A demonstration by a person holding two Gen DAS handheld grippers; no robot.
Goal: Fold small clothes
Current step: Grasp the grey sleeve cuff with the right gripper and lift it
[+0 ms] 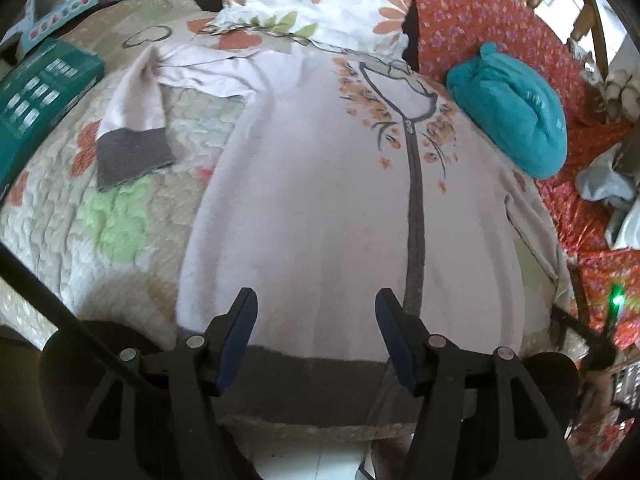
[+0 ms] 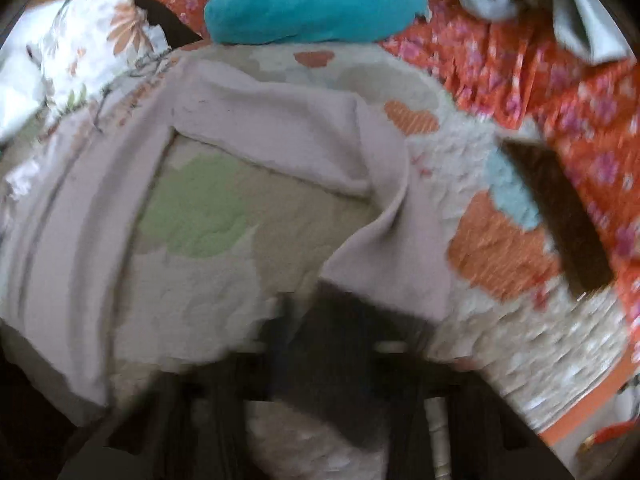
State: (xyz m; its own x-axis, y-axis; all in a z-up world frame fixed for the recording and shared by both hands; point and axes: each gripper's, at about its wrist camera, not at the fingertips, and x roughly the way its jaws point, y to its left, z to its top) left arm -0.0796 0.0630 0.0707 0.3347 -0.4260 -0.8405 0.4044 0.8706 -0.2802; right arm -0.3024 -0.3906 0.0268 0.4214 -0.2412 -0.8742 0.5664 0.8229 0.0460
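A pale pink sweater (image 1: pixel 312 208) lies flat on the quilted bedspread (image 1: pixel 60 240), with a grey hem (image 1: pixel 320 376), a grey front strip and orange flower embroidery. My left gripper (image 1: pixel 316 300) hovers open just above the hem, with nothing between its fingers. One sleeve with a grey cuff (image 1: pixel 132 156) lies spread out to the left. The right wrist view is blurred. It shows the other sleeve (image 2: pixel 384 232) running down to its dark cuff (image 2: pixel 352 316), and my right gripper (image 2: pixel 340 344) is shut on that cuff.
A folded teal garment (image 1: pixel 512 112) sits beside the sweater's collar, on an orange-red flowered cloth (image 1: pixel 500 28). A green box (image 1: pixel 40 96) lies at the far left. A flowered white pillow (image 1: pixel 320 0) is behind the sweater. Pale grey cloth (image 2: pixel 560 0) lies at the upper right.
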